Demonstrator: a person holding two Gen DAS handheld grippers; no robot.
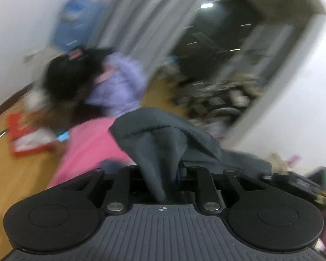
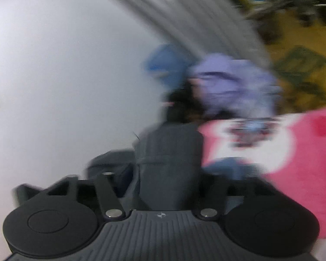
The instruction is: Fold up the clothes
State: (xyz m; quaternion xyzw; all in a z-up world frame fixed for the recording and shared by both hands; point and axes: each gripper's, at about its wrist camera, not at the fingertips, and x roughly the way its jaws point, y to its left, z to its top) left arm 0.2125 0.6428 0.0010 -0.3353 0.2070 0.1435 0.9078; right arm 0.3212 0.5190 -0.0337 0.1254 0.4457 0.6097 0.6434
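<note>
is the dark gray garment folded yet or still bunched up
Bunched, not folded: the dark gray garment hangs in loose creases, pinched by the left gripper and right gripper.

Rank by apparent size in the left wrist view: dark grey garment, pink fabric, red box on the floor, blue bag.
1. Dark grey garment, though it's right at the lens, so its size is inflated.
2. Pink fabric.
3. Blue bag and red box: look alike, both blurred, no ranking.

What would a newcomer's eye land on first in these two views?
The dark grey garment, bunched up and pinched in the left gripper and also in the right gripper. Next, the pink cloth spread behind it, and a blurred person in a lilac top beyond.
</note>
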